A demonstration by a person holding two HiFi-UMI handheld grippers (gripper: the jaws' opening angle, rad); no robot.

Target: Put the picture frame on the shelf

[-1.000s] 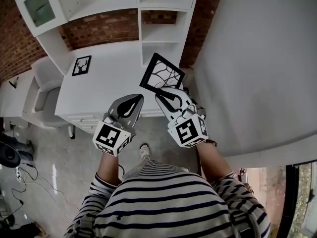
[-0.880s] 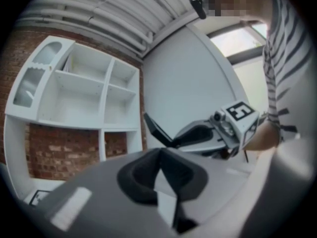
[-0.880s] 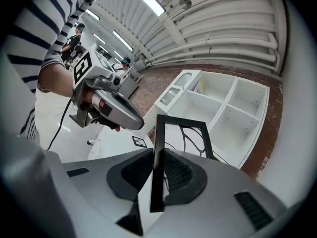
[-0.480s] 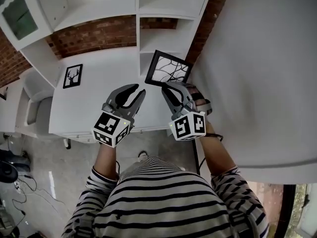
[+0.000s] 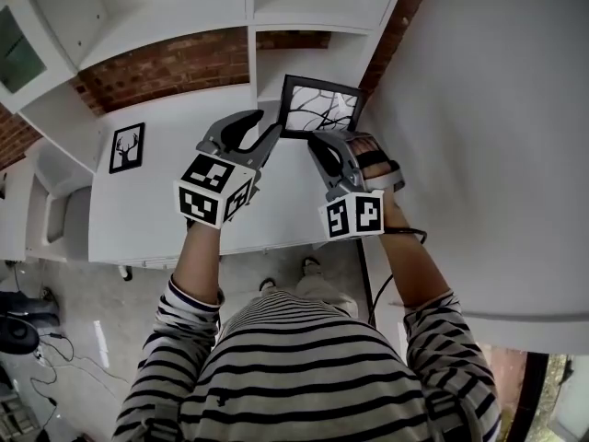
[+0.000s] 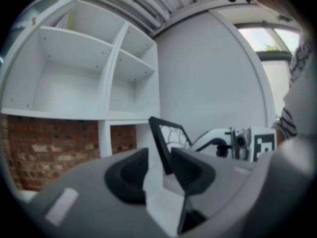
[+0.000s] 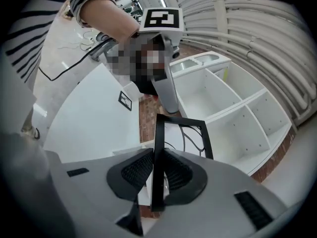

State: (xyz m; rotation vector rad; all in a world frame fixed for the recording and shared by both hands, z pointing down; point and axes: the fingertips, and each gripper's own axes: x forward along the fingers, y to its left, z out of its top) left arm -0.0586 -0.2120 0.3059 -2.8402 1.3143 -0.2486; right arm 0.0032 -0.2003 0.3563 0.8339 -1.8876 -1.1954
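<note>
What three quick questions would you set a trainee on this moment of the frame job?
1. Multiple choice: the right claw is shut on A) a book, B) the picture frame, C) nothing.
2. True or false: the deer picture stands inside a shelf compartment.
3. Short answer: what is the wall behind the desk made of?
Key: 1 B, gripped by its edge. 2 False: it lies on the desk. 3 Brick.
</note>
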